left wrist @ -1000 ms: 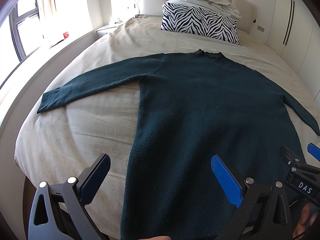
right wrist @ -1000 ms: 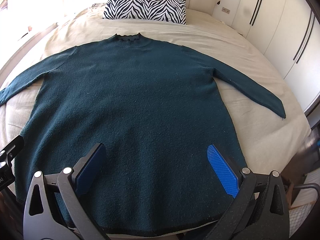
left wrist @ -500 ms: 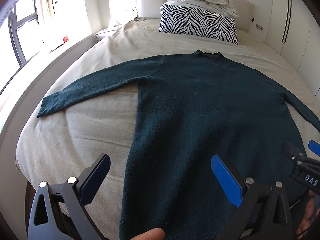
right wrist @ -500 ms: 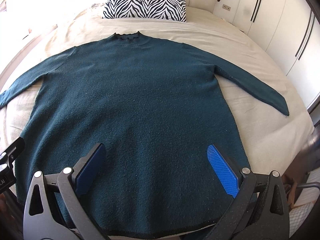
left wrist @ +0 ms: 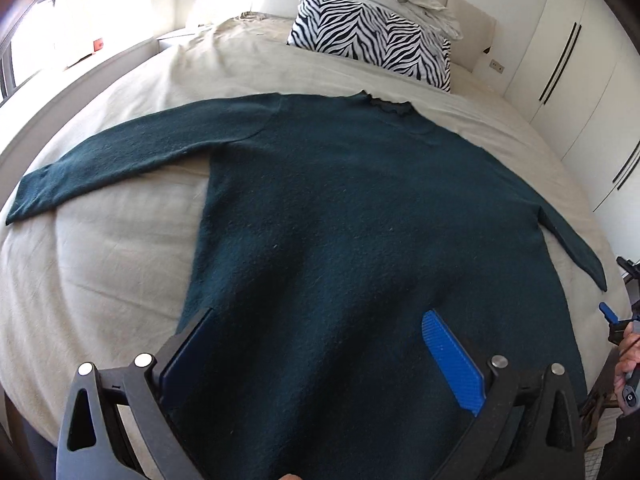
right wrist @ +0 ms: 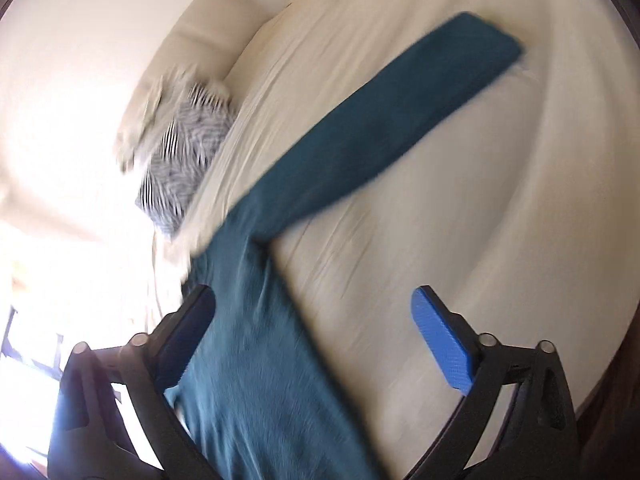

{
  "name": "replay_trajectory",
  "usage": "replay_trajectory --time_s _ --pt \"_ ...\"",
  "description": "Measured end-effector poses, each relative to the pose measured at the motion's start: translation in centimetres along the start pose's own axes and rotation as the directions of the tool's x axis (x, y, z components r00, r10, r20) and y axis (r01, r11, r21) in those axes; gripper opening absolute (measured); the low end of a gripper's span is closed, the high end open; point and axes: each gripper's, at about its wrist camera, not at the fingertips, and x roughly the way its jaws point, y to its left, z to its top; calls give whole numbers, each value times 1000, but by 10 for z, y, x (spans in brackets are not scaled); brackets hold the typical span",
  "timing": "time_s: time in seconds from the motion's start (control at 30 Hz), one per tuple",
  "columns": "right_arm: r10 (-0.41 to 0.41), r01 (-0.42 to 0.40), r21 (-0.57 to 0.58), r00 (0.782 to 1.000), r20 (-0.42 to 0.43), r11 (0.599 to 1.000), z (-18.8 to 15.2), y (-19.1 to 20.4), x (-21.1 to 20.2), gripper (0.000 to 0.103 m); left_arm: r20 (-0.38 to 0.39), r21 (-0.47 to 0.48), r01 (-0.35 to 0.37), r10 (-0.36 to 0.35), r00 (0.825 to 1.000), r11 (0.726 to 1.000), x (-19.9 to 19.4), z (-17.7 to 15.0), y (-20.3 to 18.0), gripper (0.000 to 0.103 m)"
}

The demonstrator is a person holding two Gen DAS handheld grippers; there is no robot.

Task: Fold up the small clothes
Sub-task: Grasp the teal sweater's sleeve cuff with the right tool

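- Teal sweater (left wrist: 340, 220) lies flat on the beige bed (left wrist: 120, 248), sleeves spread.
- Left gripper (left wrist: 320, 360) tilts down over the near hem, jaws wide, holding nothing.
- Right gripper (right wrist: 312, 336), rolled sideways near the right sleeve (right wrist: 384, 128), jaws closing, empty.

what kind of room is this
Almost certainly a bedroom. A wide bed with a beige cover fills the view, a zebra-print pillow sits at its padded headboard, and tall white wardrobe doors line the wall. A dark green sweater lies spread on the bed.
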Motion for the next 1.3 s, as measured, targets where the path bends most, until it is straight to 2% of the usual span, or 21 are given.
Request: replay_trajectory --time_s 0.07,0.13,0.2,0.3,0.4,0.5,0.53,0.6,0.67,0.77,0.83,0.93,1.03,1.1,1.2,1.23,1.3 --pt "-7 7 42 1000 15 999 26 -19 5 82 5 16 23 -23 1000 1000 7 8 -8 103" --pt "1 -3 109 1000 18 994 49 -37 16 79 -34 51 1 0 999 999 16 18 -19 103" --pt "-3 -1 171 1000 24 985 69 -53 28 78 -56 45 4 -1 998 999 23 29 -27 103" --pt "13 -25 216 998 55 976 89 -67 44 75 -4 51 24 -24 1000 998 28 46 -35 103" --pt "-3 -18 227 996 94 974 121 -77 56 64 -23 48 61 -60 998 997 42 59 -40 103" --pt "-39 7 261 993 115 965 155 -96 69 43 -38 6 137 -136 990 991 58 71 -39 98" --pt "-65 33 259 991 117 965 164 -99 73 31 -53 -7 163 -163 985 987 64 74 -39 93" --pt "-101 71 229 988 120 971 184 -100 81 22 -91 -36 204 -206 974 978 77 80 -39 86" --pt "-147 127 168 982 119 978 195 -82 87 10 -109 -56 241 -246 963 969 85 82 -38 80" --pt "-138 138 7 982 129 990 202 -25 94 9 -100 -98 287 -296 950 953 91 86 -33 80" --pt "-146 165 -150 981 130 975 196 32 109 9 -82 -138 333 -346 935 933 94 91 -28 80" --pt "-107 142 -426 989 105 894 156 129 134 9 -56 -180 373 -388 920 910 94 98 -18 80" --pt "-77 82 -645 996 36 760 91 210 170 9 -26 -227 409 -425 905 884 95 102 -6 80" --pt "-80 38 -747 997 -20 664 39 248 197 9 -9 -255 424 -440 898 869 95 102 6 80" --pt "-144 -21 -841 983 -117 541 -53 282 246 9 3 -302 447 -468 884 842 97 102 21 80" --pt "-178 -40 -865 973 -148 501 -79 283 264 9 1 -312 450 -474 881 837 99 101 25 80" --pt "-224 -63 -888 957 -183 455 -120 272 279 10 -8 -327 458 -487 873 827 102 100 30 81"
